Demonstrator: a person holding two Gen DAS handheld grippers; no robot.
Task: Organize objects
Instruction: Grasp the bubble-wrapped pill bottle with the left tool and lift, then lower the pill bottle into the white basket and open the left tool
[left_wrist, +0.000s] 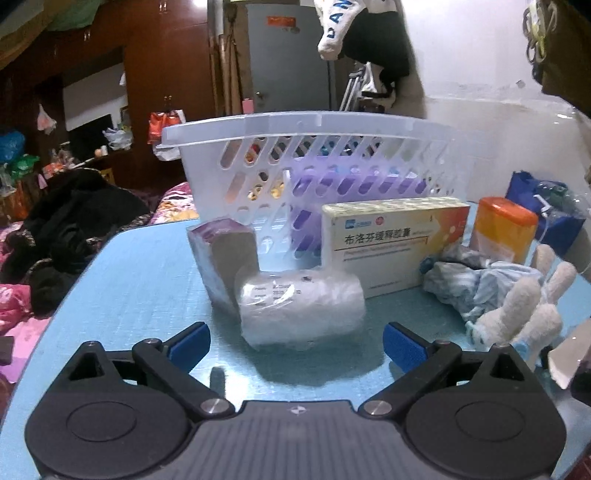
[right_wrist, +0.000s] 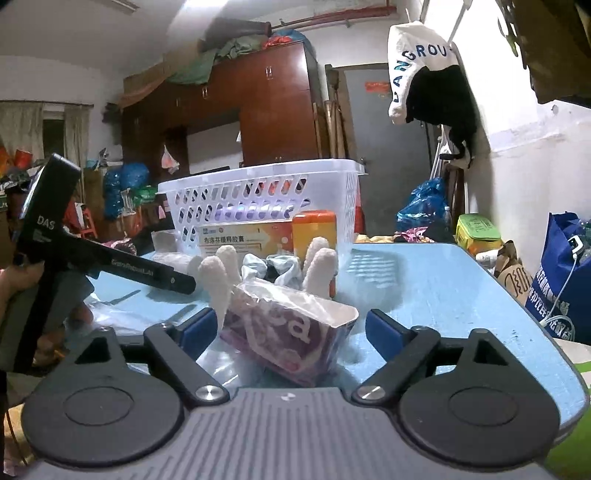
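A white slotted basket (left_wrist: 314, 129) stands at the back of the blue table (left_wrist: 140, 280). In front of it lie a wrapped white roll (left_wrist: 301, 306), a purple tissue pack (left_wrist: 225, 254), a medicine box (left_wrist: 391, 243), an orange jar (left_wrist: 504, 230), crumpled cloth (left_wrist: 476, 284) and a white plush toy (left_wrist: 524, 314). My left gripper (left_wrist: 295, 345) is open, its jaws just short of the roll. My right gripper (right_wrist: 291, 332) is open, its jaws on either side of a purple tissue pack (right_wrist: 291, 332) without touching it. The basket (right_wrist: 258, 177), box (right_wrist: 243, 236) and jar (right_wrist: 314, 229) show behind.
A bed with dark clothes (left_wrist: 66, 236) lies left of the table. A blue bag (right_wrist: 565, 273) stands at the right. The left gripper's black body (right_wrist: 85, 254) reaches in from the left in the right wrist view. Wardrobes and clutter fill the background.
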